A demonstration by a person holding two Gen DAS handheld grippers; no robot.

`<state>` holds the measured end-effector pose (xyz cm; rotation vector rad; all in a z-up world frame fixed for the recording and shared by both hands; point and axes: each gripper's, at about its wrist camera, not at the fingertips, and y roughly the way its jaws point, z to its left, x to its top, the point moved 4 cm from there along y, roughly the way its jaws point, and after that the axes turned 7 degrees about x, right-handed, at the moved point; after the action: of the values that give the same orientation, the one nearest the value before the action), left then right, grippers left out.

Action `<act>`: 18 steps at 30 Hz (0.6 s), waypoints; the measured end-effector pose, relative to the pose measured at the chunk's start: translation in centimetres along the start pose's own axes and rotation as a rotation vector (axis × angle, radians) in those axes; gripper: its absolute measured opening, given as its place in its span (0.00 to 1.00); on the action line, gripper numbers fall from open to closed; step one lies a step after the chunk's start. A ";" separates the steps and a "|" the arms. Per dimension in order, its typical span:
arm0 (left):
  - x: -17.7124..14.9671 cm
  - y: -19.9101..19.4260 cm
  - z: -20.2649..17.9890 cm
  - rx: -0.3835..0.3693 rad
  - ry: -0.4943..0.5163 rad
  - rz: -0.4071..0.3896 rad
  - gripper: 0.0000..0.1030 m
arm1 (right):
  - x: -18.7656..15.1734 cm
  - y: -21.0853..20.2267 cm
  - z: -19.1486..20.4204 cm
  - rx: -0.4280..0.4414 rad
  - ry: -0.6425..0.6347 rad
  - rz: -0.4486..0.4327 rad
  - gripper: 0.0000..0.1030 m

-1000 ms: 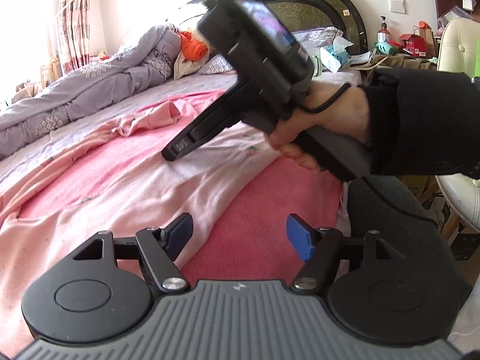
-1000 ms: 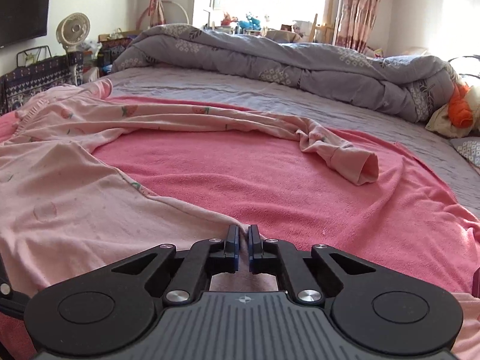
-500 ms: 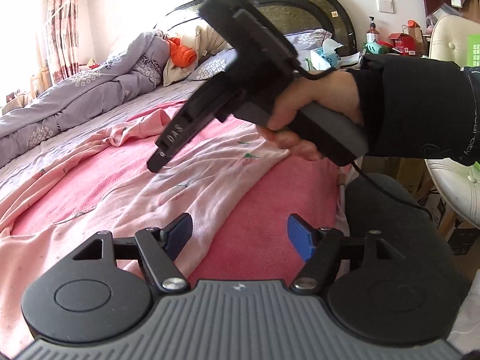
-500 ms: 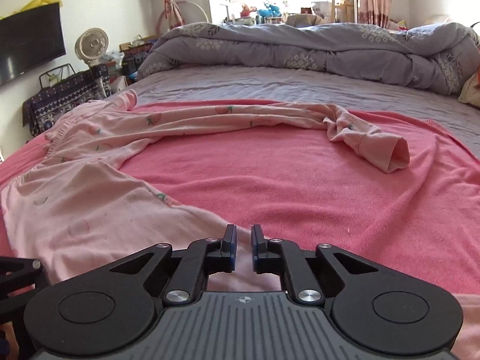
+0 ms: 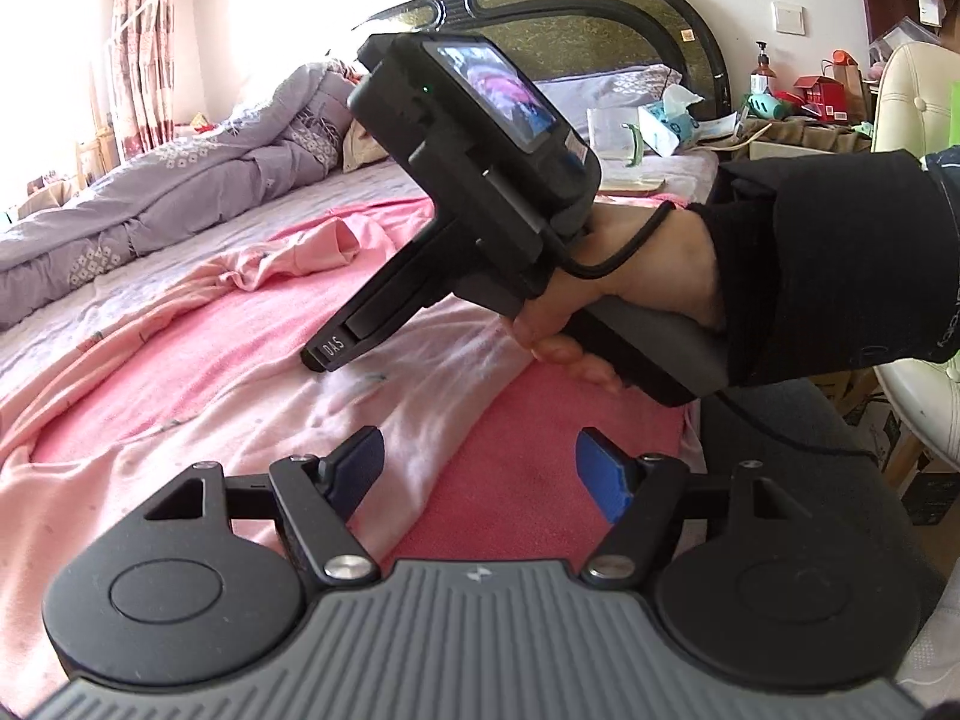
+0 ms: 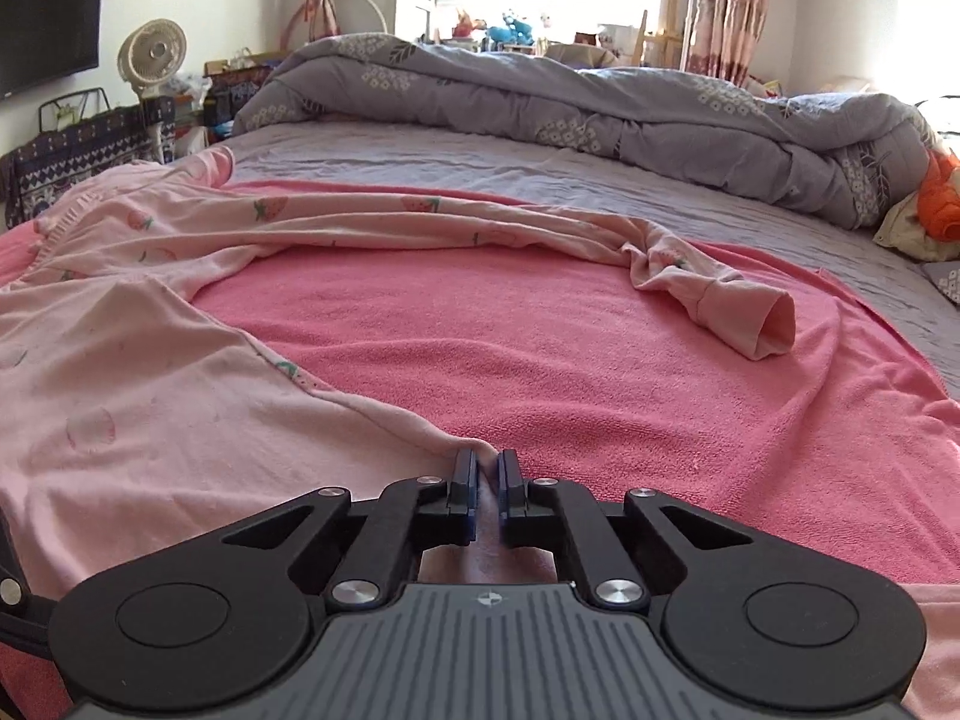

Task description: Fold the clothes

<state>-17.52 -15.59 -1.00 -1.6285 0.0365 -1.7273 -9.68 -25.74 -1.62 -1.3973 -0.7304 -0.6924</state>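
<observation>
Bed (image 6: pixel 456 156) with grey sheet, bearing a rolled grey quilt (image 6: pixel 600 102) along its far side (pushed back, presumably to free a working surface). Over the near part lies a pink towel (image 6: pixel 480 348), which serves as the folding ground. On the towel lies the task's thing, a pale pink garment (image 6: pixel 138 408) printed with strawberries: its body lies to the left in the right wrist view, and one long sleeve (image 6: pixel 708 294) runs across the far edge of the towel and ends in an open cuff. The garment is spread but not yet folded.

Right gripper (image 6: pixel 487 468): jaws pressed together on a raised ridge of the garment's near hem, pinching the cloth; they have just closed on it after a brief parting (judged a re-grip for a firmer hold). In the left wrist view the gripper slants down at the cloth, held in a hand (image 5: pixel 630 294) with a dark sleeve.

Left gripper (image 5: pixel 480 468): jaws spread wide, having just opened a little further, with nothing between them; it hangs above the garment's edge, probably ready to take a second point.
</observation>
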 end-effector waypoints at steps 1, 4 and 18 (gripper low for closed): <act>0.1 -0.2 0.1 0.004 0.001 -0.007 0.74 | 0.3 -0.3 -0.1 -0.001 0.003 -0.017 0.07; 0.4 0.3 0.0 -0.008 0.010 -0.007 0.74 | 1.3 -1.0 -0.2 -0.002 -0.001 -0.056 0.07; 0.2 1.0 -1.5 -0.180 0.114 0.032 0.71 | 2.2 3.5 -1.8 0.093 0.072 0.065 0.07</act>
<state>-18.35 -17.09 -1.65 -1.6448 0.2783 -1.8348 -5.50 -27.33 -2.09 -1.2997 -0.6495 -0.6464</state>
